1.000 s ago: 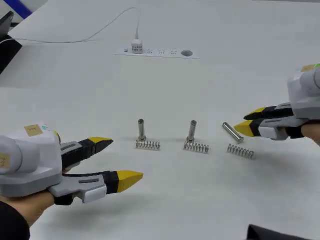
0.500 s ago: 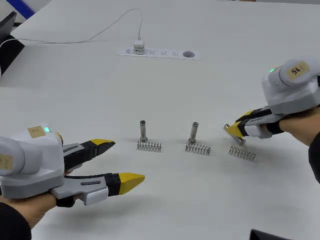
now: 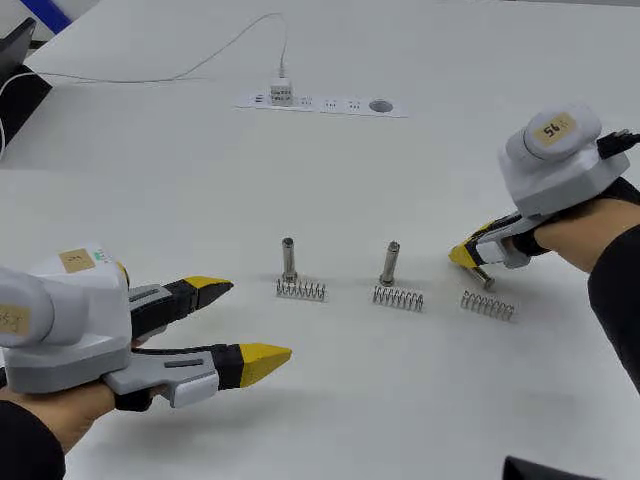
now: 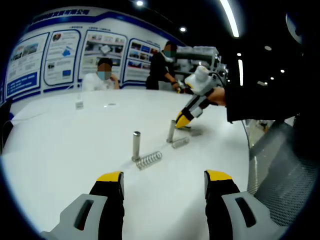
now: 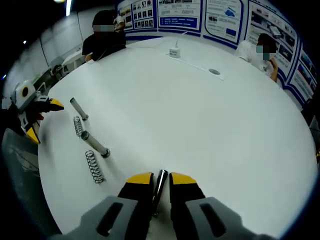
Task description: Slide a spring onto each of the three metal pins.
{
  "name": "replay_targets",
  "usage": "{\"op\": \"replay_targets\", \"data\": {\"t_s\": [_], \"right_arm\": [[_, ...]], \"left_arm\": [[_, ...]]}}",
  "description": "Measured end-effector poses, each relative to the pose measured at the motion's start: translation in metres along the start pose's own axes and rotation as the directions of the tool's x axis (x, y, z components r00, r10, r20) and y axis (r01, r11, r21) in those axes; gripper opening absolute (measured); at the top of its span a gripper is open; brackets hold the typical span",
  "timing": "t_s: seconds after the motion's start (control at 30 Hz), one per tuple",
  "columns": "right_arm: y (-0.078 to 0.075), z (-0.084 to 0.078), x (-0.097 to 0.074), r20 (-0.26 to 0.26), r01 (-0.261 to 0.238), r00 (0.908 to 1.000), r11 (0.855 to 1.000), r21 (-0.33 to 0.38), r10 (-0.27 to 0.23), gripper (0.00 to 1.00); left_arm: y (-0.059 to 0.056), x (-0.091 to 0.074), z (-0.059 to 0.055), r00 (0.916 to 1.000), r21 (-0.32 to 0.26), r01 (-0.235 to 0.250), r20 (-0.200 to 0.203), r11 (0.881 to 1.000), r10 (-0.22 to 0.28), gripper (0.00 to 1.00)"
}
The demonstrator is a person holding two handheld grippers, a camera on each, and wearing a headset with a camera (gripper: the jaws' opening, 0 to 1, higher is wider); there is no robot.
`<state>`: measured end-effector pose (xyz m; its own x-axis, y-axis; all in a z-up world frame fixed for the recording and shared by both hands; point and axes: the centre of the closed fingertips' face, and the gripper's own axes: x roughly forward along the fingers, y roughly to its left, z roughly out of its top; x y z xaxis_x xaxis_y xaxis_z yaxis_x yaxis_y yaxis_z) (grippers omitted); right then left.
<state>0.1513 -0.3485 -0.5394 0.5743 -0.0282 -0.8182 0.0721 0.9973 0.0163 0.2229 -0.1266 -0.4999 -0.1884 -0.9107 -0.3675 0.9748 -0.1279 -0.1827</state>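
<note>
My right gripper (image 5: 161,178) is clenched on the fallen pin (image 5: 159,191), presumably to stand it upright; left gripper (image 4: 165,176) hovers released.

Glossy metal pin (image 5: 161,179), matt white table (image 3: 400,180)

Left tongs (image 3: 243,321) and right tongs (image 3: 463,257): grey bodies, black-and-yellow tips, tan stickers; black sleeves (image 3: 615,290).
</note>
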Motion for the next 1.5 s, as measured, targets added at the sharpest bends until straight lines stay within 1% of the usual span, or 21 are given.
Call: {"op": "replay_targets", "data": {"t_s": [0.1,0.3,0.33,0.5,0.57,0.83,0.93,0.97,1.07,1.17,1.23,1.3,1.5], "right_arm": [[0.000,-0.003,0.002,-0.015,-0.001,0.9999,1.000,0.012,0.001,0.13],[0.000,-0.003,0.003,-0.026,-0.001,0.9997,1.000,0.013,0.002,0.13],[0.000,-0.004,0.004,-0.035,0.000,0.9994,1.000,0.011,0.000,0.13],[-0.001,-0.004,0.004,-0.047,0.004,0.9989,1.000,-0.002,-0.004,0.11],[0.000,-0.003,0.005,-0.060,0.010,0.9981,1.000,-0.022,-0.011,0.11],[0.002,-0.004,0.005,-0.103,0.042,0.9937,0.999,-0.033,-0.045,0.09],[0.001,-0.004,0.004,-0.116,0.043,0.9921,0.999,-0.032,-0.047,0.09],[0.001,-0.004,0.004,-0.115,0.042,0.9923,0.999,-0.029,-0.045,0.09],[0.000,-0.005,0.002,-0.090,0.042,0.9950,0.999,-0.023,-0.044,0.09],[0.003,-0.006,-0.002,-0.067,0.037,0.9971,0.999,-0.001,-0.037,0.09],[0.005,-0.003,-0.008,-0.051,0.032,0.9982,0.999,0.002,-0.032,0.09],[0.005,-0.002,-0.014,-0.037,0.042,0.9985,0.999,-0.007,-0.042,0.09],[0.008,0.000,-0.029,0.003,0.048,0.9989,0.999,-0.009,-0.048,0.09]], "left_arm": [[-0.001,0.000,-0.001,1.0000,0.001,0.002,-0.002,1.000,-0.002,0.66],[-0.001,0.001,-0.002,1.0000,-0.002,0.003,-0.002,1.000,-0.003,0.66],[-0.001,0.001,-0.002,1.0000,-0.002,0.003,-0.002,1.000,-0.003,0.66],[0.000,0.001,-0.002,1.0000,-0.004,0.002,-0.002,1.000,-0.002,0.66],[0.000,0.001,-0.003,1.0000,-0.005,0.003,-0.004,1.000,-0.003,0.66],[-0.001,0.003,-0.003,1.0000,-0.005,0.008,-0.005,1.000,-0.008,0.66],[-0.002,0.003,-0.003,0.9999,-0.004,0.011,-0.007,1.000,-0.011,0.66],[-0.002,0.003,-0.003,0.9999,-0.003,0.011,-0.007,1.000,-0.011,0.66],[-0.002,0.003,-0.001,0.9999,-0.002,0.011,-0.002,1.000,-0.011,0.66],[-0.001,0.002,0.002,1.0000,-0.001,0.009,0.003,1.000,-0.009,0.66],[-0.001,0.001,0.003,1.0000,0.000,0.007,0.004,1.000,-0.007,0.66],[-0.001,0.001,0.004,0.9999,0.001,0.009,0.006,1.000,-0.009,0.66],[-0.004,0.002,0.005,0.9999,0.008,0.015,0.005,1.000,-0.015,0.66]]}}
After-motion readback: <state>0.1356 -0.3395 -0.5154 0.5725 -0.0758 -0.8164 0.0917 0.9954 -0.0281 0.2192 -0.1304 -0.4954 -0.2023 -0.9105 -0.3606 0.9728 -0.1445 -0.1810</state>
